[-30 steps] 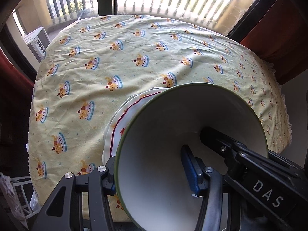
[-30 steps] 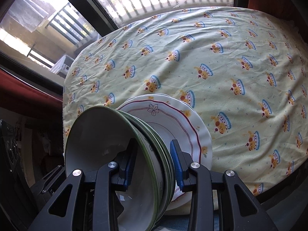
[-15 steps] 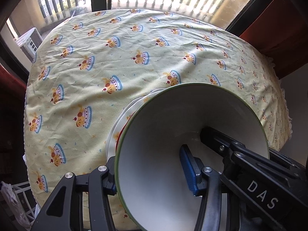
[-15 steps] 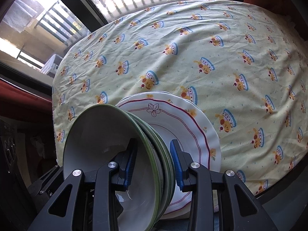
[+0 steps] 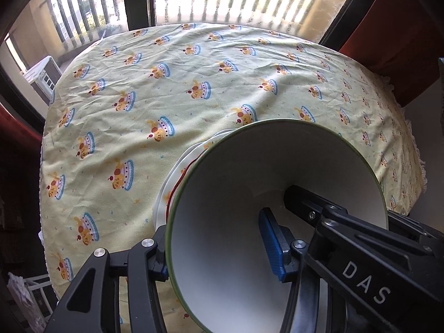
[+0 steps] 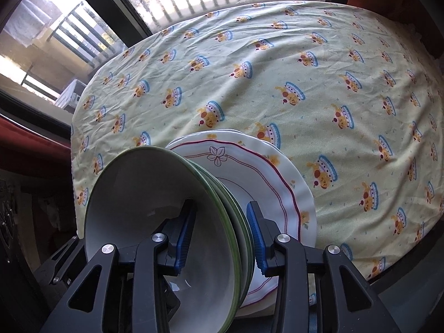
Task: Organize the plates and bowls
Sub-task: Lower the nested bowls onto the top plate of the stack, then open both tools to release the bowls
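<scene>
A stack of white bowls with green rims (image 6: pixel 155 216) is tilted on its side over a stack of white plates with a red line and flower pattern (image 6: pixel 266 183). My right gripper (image 6: pixel 222 236) is shut on the rims of the stacked bowls, one blue pad inside, one outside. My left gripper (image 5: pixel 219 247) is shut on the opposite wall of the top bowl (image 5: pixel 249 177), one pad inside, the other outside. The plates (image 5: pixel 177 172) peek out behind the bowl. The right gripper's black body (image 5: pixel 360 252) reaches into the bowl.
The round table carries a yellow cloth with a cake print (image 5: pixel 194 88) (image 6: pixel 333 83). Windows with railings stand behind it. A dark red curtain (image 5: pixel 394 27) hangs at the right. The table edge drops off at the left and right.
Both grippers and the bowl stack have shifted slightly; the table view has drifted a little. The grip on the bowls is unchanged.
</scene>
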